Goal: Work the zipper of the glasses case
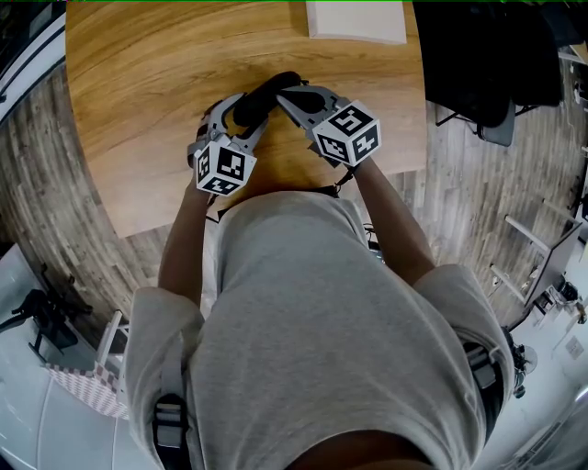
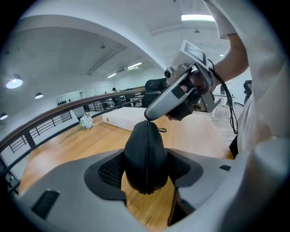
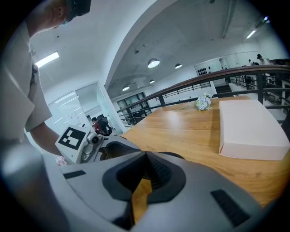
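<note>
Gripping black, domed glasses case (image 2: 146, 154) by its sides: left gripper (image 1: 239, 116), jaws wide. Zipper (image 2: 146, 174) closed down case middle. Right gripper (image 2: 150, 114) jaws pinched together at case top.

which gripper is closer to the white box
Right. The right gripper is at the far end of the glasses case, toward the white box; the left gripper holds the case nearer the person.
</note>
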`<state>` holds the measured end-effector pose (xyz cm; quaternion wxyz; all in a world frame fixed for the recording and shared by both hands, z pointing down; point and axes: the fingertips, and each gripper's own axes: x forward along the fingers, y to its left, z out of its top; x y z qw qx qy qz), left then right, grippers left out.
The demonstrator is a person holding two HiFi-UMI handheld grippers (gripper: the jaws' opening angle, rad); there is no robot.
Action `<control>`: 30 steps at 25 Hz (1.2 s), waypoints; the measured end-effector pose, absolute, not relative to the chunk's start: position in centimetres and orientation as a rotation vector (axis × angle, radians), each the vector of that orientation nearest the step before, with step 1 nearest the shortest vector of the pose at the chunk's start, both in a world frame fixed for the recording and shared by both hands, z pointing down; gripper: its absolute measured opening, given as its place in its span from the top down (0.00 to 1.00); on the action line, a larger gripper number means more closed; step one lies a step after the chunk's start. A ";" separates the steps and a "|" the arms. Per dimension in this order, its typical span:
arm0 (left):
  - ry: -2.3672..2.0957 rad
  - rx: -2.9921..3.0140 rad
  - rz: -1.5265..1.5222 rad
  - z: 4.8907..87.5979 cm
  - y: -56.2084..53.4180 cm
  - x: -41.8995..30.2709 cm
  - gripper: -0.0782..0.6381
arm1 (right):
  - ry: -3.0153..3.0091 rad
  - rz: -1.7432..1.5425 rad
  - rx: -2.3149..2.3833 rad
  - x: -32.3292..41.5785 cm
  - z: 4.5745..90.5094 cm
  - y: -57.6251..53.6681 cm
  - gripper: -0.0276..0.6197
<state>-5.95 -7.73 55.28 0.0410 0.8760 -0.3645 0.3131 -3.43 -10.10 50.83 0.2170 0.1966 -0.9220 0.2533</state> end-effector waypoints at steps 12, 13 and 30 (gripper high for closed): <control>-1.167 2.582 1.083 55.4 -8.3 -6.0 0.51 | -2.521 0.627 0.571 -4.2 51.0 -9.6 0.92; -1.166 2.578 1.091 55.4 -8.3 -5.9 0.51 | -2.521 0.620 0.566 -4.3 50.9 -9.5 0.92; -1.190 2.780 1.003 51.3 -8.2 -5.5 0.51 | -2.563 0.710 0.599 -3.9 49.8 -10.3 0.92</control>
